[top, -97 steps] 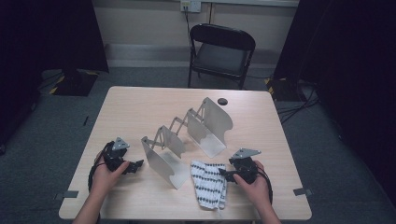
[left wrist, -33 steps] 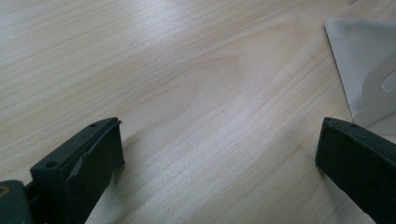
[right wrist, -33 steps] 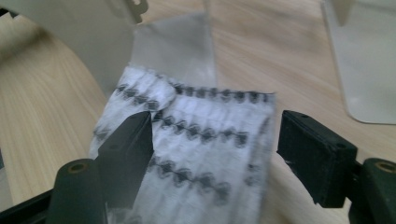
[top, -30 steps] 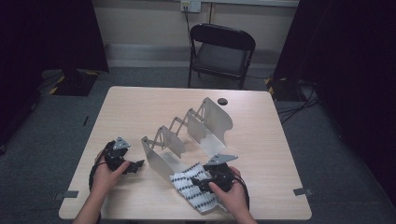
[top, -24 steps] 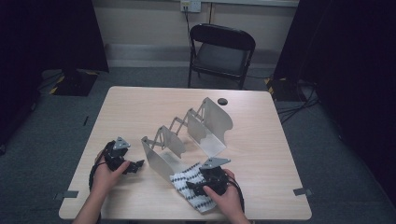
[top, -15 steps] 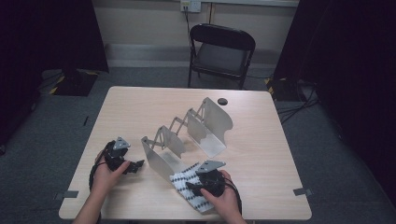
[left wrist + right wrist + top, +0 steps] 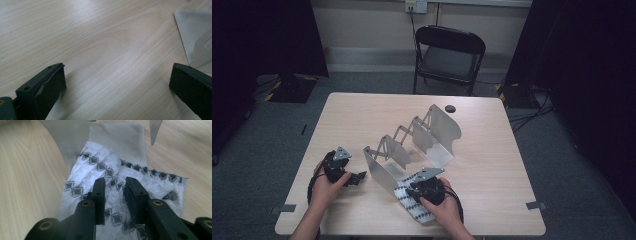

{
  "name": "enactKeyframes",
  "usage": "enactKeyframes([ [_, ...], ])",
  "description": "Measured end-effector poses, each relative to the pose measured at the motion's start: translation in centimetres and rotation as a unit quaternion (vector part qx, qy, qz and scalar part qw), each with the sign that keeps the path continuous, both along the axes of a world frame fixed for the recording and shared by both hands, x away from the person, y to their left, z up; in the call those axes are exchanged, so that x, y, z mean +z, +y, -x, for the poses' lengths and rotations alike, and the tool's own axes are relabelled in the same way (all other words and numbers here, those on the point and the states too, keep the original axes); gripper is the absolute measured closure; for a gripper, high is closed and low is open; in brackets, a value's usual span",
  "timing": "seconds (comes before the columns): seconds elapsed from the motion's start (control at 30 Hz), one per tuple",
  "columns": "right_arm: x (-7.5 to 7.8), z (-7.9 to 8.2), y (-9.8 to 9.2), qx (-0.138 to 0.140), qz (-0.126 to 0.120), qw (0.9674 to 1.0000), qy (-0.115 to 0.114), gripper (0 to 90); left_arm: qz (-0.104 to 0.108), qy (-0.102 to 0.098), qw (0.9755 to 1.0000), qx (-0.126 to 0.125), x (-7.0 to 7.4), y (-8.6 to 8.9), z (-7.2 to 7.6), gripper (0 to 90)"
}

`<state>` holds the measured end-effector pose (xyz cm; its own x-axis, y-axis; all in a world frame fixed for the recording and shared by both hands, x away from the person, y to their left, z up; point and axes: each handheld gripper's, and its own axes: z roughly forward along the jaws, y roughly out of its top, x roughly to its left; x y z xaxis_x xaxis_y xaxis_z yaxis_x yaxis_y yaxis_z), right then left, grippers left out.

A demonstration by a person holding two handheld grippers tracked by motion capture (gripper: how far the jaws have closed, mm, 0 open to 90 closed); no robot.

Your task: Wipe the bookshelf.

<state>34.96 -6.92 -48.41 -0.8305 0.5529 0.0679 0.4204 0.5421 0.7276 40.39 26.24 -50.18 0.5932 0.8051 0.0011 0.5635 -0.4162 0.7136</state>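
I work in a bare recording room, like a lab. My pale wooden desk [image 7: 362,115] stands on grey carpet between black curtains [image 7: 267,35]. A folding chair [image 7: 447,60] faces me, with tape marks [image 7: 536,205] on the floor.

cloth [image 7: 412,202] on table [image 7: 492,165], before rack [image 7: 412,145]

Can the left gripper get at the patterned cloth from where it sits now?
Probably not directly. The metal rack has its near plate standing between the left gripper and the patterned cloth, and the right gripper, jaws just closing, has a fold of cloth between them.
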Motion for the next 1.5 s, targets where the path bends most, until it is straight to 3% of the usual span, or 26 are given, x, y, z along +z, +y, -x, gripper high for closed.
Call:
enactKeyframes([
  [0.1,0.1,0.2,0.2,-0.005,0.009,0.9999,-0.008,59.6,0.000,-0.001,1.0000,0.000,0.0,0.0,0.0,0.2],
  [0.2,0.2,0.2,-0.4,-0.021,-0.003,0.9998,0.004,42.6,0.000,0.000,1.0000,0.000,0.0,0.0,0.0,0.1],
  [0.3,0.5,0.2,-1.0,-0.038,-0.010,0.9992,-0.003,28.5,0.000,-0.001,1.0000,0.000,0.0,0.0,0.0,0.1],
  [0.37,0.7,0.1,-1.5,-0.049,-0.023,0.9985,-0.005,23.5,0.000,-0.001,1.0000,0.001,0.0,0.0,0.0,0.1],
  [0.63,-1.0,0.0,-1.5,-0.051,-0.005,0.9987,0.001,16.6,0.000,-0.001,1.0000,0.000,0.0,0.0,0.0,0.1],
  [0.77,-0.9,0.2,-1.0,-0.047,0.011,0.9989,-0.001,24.1,0.000,-0.001,1.0000,0.000,0.0,0.0,0.0,0.1],
  [0.93,-0.8,0.2,-1.0,-0.040,0.007,0.9992,-0.001,36.5,0.000,-0.001,1.0000,0.000,0.0,0.0,0.0,0.1],
  [0.97,-0.7,0.3,-1.0,-0.033,0.007,0.9994,-0.002,50.1,0.000,-0.001,1.0000,0.000,0.0,0.0,0.0,0.1],
  [1.13,-0.4,0.4,-0.5,-0.011,0.016,0.9998,-0.010,63.8,0.000,-0.001,1.0000,0.000,0.0,0.0,0.0,0.1],
  [1.3,-0.1,0.2,-0.4,0.010,0.003,0.9999,-0.012,71.6,0.000,-0.001,1.0000,0.001,0.0,0.0,0.0,0.1],
  [1.5,0.4,-0.3,-0.2,0.013,-0.017,0.9997,-0.008,73.0,0.000,-0.001,1.0000,0.000,0.0,0.0,0.0,0.1],
])
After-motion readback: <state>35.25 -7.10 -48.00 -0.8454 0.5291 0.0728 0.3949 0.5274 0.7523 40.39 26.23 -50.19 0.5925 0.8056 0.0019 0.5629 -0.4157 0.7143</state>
